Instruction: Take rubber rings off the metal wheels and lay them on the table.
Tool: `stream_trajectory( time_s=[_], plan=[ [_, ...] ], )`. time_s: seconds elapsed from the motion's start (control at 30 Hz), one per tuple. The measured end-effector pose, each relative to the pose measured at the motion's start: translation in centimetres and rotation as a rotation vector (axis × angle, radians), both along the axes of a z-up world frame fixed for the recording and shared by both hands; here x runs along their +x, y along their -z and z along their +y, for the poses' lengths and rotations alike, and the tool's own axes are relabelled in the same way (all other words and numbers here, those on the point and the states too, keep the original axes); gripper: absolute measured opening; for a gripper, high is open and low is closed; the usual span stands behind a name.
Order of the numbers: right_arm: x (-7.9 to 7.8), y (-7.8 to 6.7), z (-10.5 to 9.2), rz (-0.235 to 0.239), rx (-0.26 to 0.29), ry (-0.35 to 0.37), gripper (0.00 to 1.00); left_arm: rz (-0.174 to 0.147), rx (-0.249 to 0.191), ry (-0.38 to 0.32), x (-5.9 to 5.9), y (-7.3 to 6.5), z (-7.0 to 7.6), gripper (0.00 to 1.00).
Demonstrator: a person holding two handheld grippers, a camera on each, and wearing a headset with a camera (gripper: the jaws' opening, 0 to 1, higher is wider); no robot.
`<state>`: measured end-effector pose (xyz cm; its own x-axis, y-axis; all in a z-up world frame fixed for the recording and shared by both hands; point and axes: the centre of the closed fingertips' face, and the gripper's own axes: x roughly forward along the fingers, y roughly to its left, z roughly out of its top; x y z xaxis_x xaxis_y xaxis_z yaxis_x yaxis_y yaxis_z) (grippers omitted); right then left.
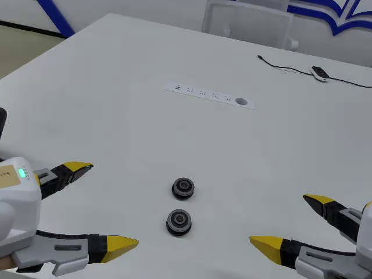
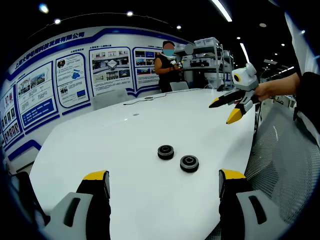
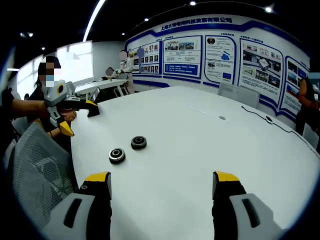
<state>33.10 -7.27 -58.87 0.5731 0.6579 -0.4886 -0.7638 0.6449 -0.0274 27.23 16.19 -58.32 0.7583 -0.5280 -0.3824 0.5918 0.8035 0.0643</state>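
Two small metal wheels with black rubber rings lie flat on the white table, one just beyond the other. Both sit between my grippers. My left gripper hovers open to their left, nothing between its yellow-tipped jaws. My right gripper is open to their right, also holding nothing. The left gripper view has the wheels ahead of its own gripper, with the right gripper beyond. From the right gripper the wheels lie ahead, the left gripper behind them.
A white power strip lies flat farther back on the table. A black cable with a small remote runs at the far right. A white chair stands at the far edge. A mesh chair back is near me. People stand in the background.
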Motion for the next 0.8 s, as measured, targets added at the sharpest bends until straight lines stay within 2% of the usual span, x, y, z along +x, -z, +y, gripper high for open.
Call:
stream_trajectory(
  time_s=[0.33,0.47,0.57,0.8],
  plan=[
    [-0.6,0.4,-0.1,0.024,-0.005,-0.012,0.84,0.007,0.006,0.014,-0.1,0.2,-0.3,0.91],
    [-0.7,0.4,-0.1,0.03,0.003,-0.008,0.84,0.01,-0.02,0.03,-0.3,0.0,-0.7,0.91],
    [-0.7,0.3,0.0,0.034,0.012,-0.005,0.84,0.015,-0.001,0.035,-0.4,0.3,-0.7,0.91],
    [-1.1,0.7,0.1,0.05,0.013,-0.011,0.84,0.022,-0.005,0.036,-0.4,0.4,-0.9,0.9]
  ],
)
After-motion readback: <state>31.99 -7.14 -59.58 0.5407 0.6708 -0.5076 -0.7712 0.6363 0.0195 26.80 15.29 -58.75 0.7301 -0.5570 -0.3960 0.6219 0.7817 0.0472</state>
